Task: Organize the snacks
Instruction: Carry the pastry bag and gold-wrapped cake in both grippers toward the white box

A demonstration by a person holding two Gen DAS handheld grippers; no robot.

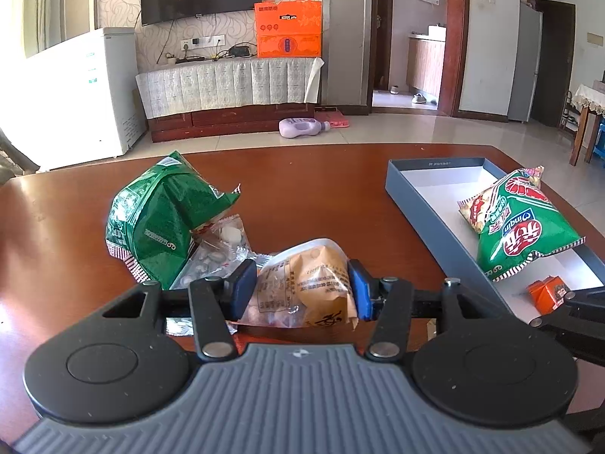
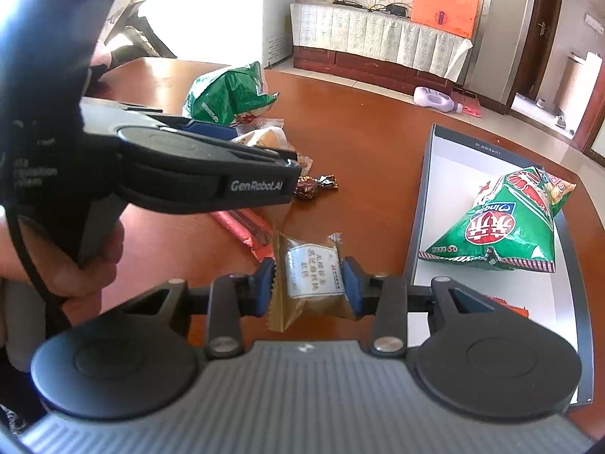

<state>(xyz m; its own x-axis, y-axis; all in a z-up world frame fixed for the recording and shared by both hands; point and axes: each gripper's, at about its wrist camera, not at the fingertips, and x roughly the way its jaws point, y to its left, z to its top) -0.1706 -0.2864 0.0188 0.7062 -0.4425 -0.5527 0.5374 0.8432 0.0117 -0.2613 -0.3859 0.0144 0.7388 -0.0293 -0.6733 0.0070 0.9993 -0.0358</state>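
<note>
**Two grippers, two snacks, one tray waiting**

Left wrist view: The left gripper (image 1: 302,287) is clamped on a tan pastry packet (image 1: 306,283), its blue pads pressed to both sides of the clear-and-tan wrapper, low over the brown tabletop (image 1: 340,189). Just to the far left lies a green chip bag (image 1: 162,212), crumpled and open, with a clear packet of pale sweets (image 1: 223,246) against its near edge. At right sits a shallow grey tray (image 1: 435,178) with a white floor; inside it rest a second green chip bag (image 1: 522,223) and, nearer, a small orange packet (image 1: 548,291). On the floor beyond the tabletop lies a purple bottle (image 1: 302,128), and an orange box (image 1: 289,30) stands on the cabinet against the far wall.

Right wrist view: The right gripper (image 2: 308,287) grips a gold-wrapped cake (image 2: 310,276) with a white label, pads tight on either side, near the tray's (image 2: 423,204) left wall. The bagged chips (image 2: 503,223) lie inside the tray at right. At left, a person's hand (image 2: 75,265) holds the other gripper (image 2: 264,143), seen side-on above the tabletop (image 2: 378,143), the pastry packet (image 2: 264,138) in its fingers. Between the two lie a red bar wrapper (image 2: 245,230) and a dark foil candy (image 2: 314,185); the open green bag (image 2: 227,94) sits farther back.
</note>
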